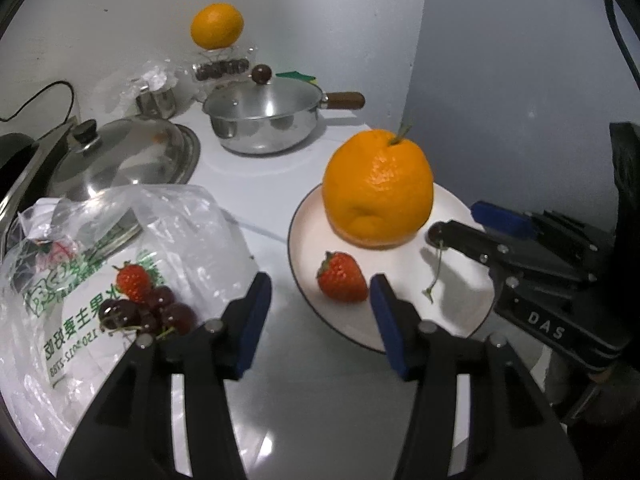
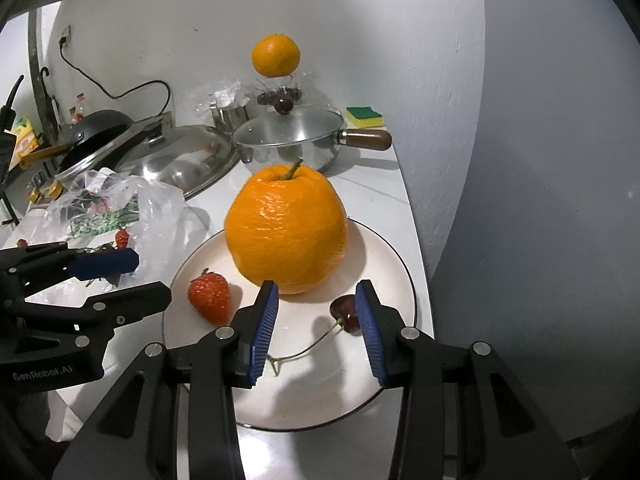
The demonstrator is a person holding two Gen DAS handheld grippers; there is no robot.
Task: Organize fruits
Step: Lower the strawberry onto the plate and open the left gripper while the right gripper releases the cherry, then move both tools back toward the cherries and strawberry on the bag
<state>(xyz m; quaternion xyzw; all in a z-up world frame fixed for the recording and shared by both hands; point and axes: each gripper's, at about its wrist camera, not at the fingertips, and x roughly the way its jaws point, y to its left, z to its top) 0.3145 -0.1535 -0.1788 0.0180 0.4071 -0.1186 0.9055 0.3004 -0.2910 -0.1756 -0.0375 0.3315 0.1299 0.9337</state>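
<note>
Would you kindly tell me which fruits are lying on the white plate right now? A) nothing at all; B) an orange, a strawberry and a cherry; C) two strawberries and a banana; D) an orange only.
B: the white plate holds the orange, a strawberry and a cherry.

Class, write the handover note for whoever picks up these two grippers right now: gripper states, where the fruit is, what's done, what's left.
Left gripper: jaws open, empty.
Right gripper: jaws open, empty; the cherry lies beside its right pad.
On the plate: big orange, strawberry, cherry.
Still on the plastic bag: one strawberry and several cherries.
Left to do: move the bag fruit to the plate.
</note>
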